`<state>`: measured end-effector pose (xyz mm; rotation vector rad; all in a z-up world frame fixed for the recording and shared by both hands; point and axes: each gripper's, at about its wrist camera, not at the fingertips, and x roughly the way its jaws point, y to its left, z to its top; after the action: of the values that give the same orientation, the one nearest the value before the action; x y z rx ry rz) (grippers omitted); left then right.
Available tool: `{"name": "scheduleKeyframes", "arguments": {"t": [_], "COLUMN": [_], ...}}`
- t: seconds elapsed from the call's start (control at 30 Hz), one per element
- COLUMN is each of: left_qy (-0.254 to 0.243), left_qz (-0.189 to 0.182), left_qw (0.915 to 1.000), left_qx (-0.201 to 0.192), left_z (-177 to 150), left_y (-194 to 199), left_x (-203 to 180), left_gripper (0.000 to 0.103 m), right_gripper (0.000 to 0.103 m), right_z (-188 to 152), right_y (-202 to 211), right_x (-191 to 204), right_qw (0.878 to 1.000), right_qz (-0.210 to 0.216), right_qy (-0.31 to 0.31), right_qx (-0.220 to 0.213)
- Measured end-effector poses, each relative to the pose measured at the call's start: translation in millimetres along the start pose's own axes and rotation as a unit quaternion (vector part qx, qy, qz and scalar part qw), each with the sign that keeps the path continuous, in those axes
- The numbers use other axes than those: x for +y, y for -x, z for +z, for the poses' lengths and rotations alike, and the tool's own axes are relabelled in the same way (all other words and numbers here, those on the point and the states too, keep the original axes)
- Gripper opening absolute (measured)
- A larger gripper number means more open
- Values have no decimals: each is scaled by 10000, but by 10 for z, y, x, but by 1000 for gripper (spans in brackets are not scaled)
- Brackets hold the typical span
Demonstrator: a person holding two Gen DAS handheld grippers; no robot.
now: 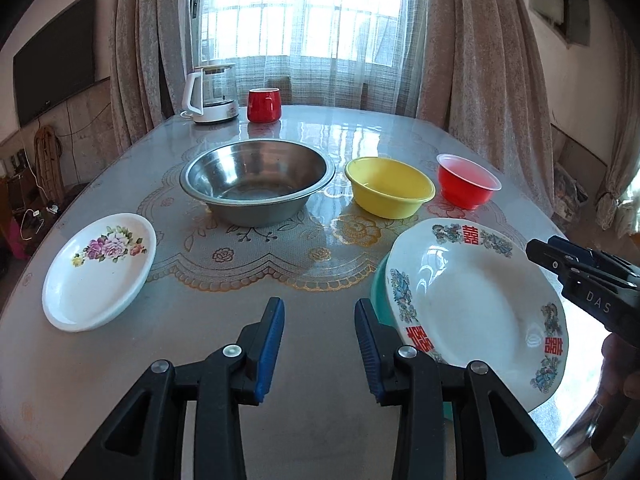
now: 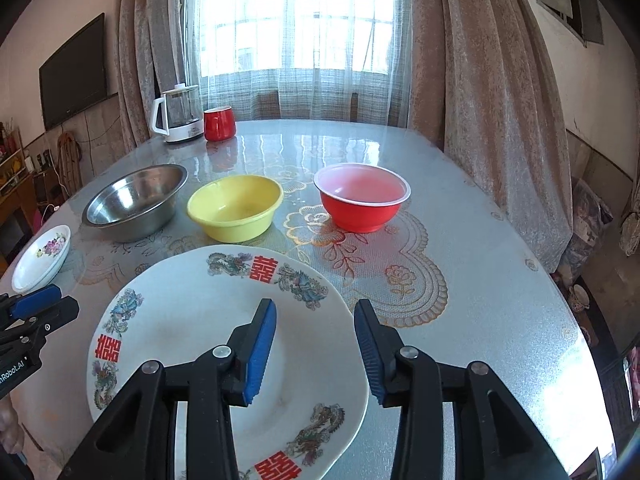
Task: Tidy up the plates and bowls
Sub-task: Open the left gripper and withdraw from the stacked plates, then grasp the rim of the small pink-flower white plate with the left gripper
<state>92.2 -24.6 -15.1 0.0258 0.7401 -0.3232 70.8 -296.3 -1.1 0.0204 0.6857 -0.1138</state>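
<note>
A large white plate with red characters (image 1: pixel 472 300) (image 2: pixel 192 320) lies on a teal dish (image 1: pixel 378 292) at the near right of the table. A small flowered plate (image 1: pixel 100 272) (image 2: pixel 40 256) lies at the near left. A steel bowl (image 1: pixel 256 180) (image 2: pixel 136 200), a yellow bowl (image 1: pixel 388 188) (image 2: pixel 236 208) and a red bowl (image 1: pixel 466 184) (image 2: pixel 362 196) stand in a row behind. My left gripper (image 1: pixel 320 344) is open and empty between the two plates. My right gripper (image 2: pixel 316 344) is open, straddling the large plate's right rim.
A white kettle (image 1: pixel 212 96) (image 2: pixel 178 116) and a red mug (image 1: pixel 263 105) (image 2: pixel 218 124) stand at the table's far end by the curtained window. The table (image 1: pixel 320 280) has a glossy lace-patterned cover.
</note>
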Motion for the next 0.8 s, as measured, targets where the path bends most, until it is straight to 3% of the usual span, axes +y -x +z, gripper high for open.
{"name": "scheduleKeyframes", "arguments": {"t": [0.33, 0.63, 0.73, 0.8], "left_qy": [757, 1506, 1707, 1851], "left_qz": [489, 817, 924, 905], "left_qw": [9959, 9849, 9805, 9782], "left_qx": [5, -257, -290, -275], "left_z": [-143, -189, -192, -195], "left_y": [208, 422, 420, 385], "left_x": [807, 1737, 2047, 2241], "left_gripper": [37, 37, 37, 37], "right_gripper": [45, 45, 45, 41], "right_z": [145, 248, 302, 342], "right_y": [-31, -323, -478, -563], "right_x": [774, 1695, 2002, 2202], "right_qw": [9902, 9512, 9387, 9372], "right_qz": [1246, 2788, 3109, 3125], "right_qy": [607, 913, 848, 918], "right_qx": [185, 960, 1225, 1249]}}
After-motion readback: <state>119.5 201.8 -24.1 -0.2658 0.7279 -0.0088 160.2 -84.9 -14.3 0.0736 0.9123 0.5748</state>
